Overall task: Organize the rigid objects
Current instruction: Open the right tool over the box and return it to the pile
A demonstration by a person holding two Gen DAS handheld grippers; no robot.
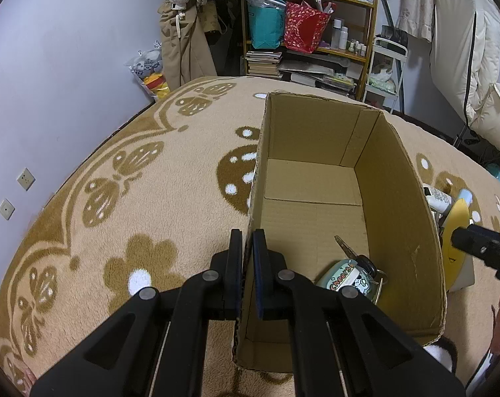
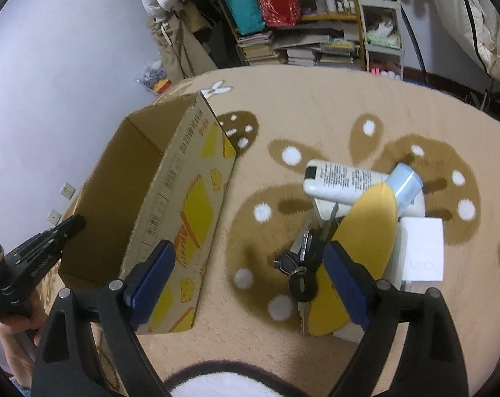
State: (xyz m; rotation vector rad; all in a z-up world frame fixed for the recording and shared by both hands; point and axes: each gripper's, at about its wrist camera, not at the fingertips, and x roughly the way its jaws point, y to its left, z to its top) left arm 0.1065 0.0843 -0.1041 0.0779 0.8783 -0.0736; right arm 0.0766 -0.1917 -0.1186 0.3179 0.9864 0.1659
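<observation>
Currently, going L to R: the left tool (image 1: 248, 258) is pinching the near-left wall of the cardboard box (image 1: 398, 198), pads pressed together on the cardboard w/ one inside and one outside, steadying it on the rug (image 1: 117, 198). Inside the box, at the near-right corner, a round tin w/ "Cheers" on it (image 1: 347, 279) is lying next to a key bunch (image 1: 365, 261) whose blade is pointing toward the far-left of the box.

Judging by that, the step in hand is picking the next item from the pile just R of the box. The right tool (image 2: 250, 278) is hovering over it, spread wide, nothing between the pads yet.

Closest to it is a second key bunch (image 2: 299, 271), lying on the rug, partly under a yellow oval piece (image 2: 359, 244). Its long axis is running roughly near-to-far, one blade pointing toward the camera, the other keys away. Further R, a white tube (image 2: 342, 182) is lying w/ its long axis left-to-right, black cap at the L end; a pale blue item (image 2: 408, 182) and a white box (image 2: 422, 254) are beside it.

Next move prob. calls for lowering over the keys and closing across the bunch's narrow width, avoiding the yellow piece.
</observation>
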